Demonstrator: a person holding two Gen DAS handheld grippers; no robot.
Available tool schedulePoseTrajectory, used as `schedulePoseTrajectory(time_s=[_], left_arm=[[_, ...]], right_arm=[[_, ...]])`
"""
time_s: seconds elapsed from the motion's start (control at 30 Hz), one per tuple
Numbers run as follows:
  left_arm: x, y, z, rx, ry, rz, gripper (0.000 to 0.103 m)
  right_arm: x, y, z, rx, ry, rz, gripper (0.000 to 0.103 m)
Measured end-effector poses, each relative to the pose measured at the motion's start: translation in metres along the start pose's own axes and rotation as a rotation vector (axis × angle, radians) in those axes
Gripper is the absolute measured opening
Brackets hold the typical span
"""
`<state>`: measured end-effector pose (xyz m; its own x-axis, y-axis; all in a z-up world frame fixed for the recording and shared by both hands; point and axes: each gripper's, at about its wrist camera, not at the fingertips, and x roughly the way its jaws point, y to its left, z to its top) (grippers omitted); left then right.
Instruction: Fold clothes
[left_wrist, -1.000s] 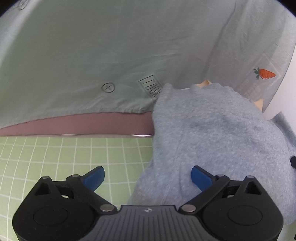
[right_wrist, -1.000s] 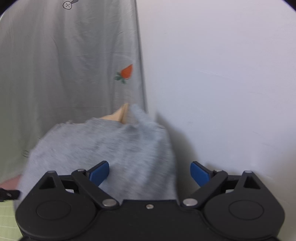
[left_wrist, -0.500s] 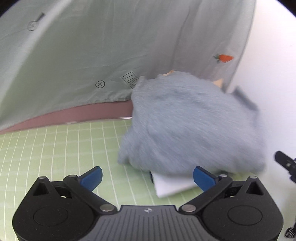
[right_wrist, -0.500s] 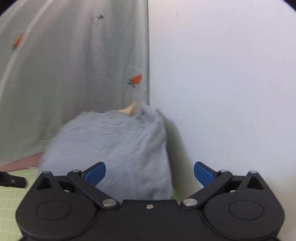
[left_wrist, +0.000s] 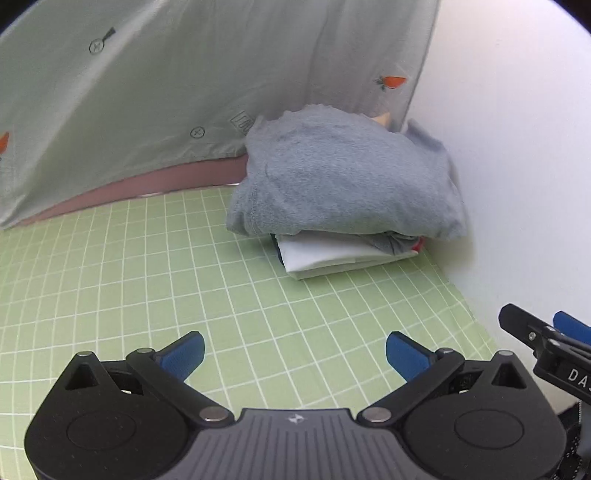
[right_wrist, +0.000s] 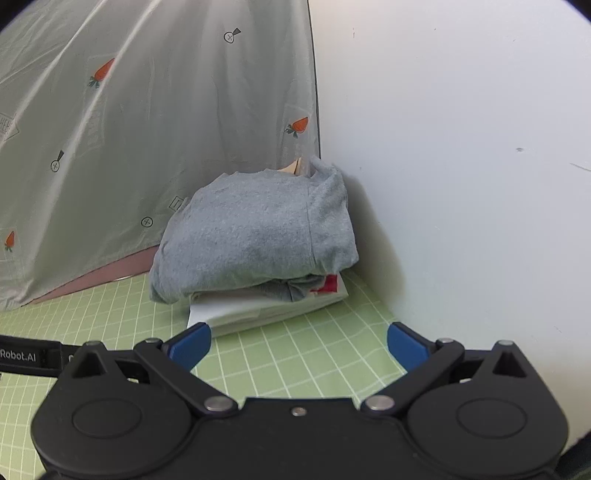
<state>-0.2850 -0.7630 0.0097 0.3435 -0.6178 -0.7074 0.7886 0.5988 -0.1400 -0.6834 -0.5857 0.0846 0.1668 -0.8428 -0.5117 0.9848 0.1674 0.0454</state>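
Both claws now hang clear of a folded grey garment (left_wrist: 343, 177), which sits atop a folded white garment (left_wrist: 332, 254) in the far right corner of the green grid mat (left_wrist: 129, 277), against the white wall (right_wrist: 461, 166). The left gripper (left_wrist: 294, 354) and right gripper (right_wrist: 299, 345) stand wide open, holding nothing. A second ago the grey cloth filled both views right at the fingertips; since then both grippers have drawn back, suggesting this fold is stacked.

Bright, even light, both views sharp, no blur. Soft shadow on wall (right_wrist: 373, 221) right of clothes pile (right_wrist: 255, 236). Fisheye bends mat (left_wrist: 110, 273) grid; corners black.
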Motion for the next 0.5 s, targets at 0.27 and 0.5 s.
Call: schedulePoseTrajectory(time_s=[0.27, 0.5], left_arm=[[-0.025, -0.009, -0.017, 0.126, -0.076, 0.004, 0.103], [-0.037, -0.016, -0.025, 0.216, -0.136, 0.007, 0.103]], right_arm=[[-0.036, 0.003, -0.021, 0.03, -0.001, -0.031, 0.103], [-0.052, 0.006, -0.027, 0.035, -0.015, -0.047, 0.103]])
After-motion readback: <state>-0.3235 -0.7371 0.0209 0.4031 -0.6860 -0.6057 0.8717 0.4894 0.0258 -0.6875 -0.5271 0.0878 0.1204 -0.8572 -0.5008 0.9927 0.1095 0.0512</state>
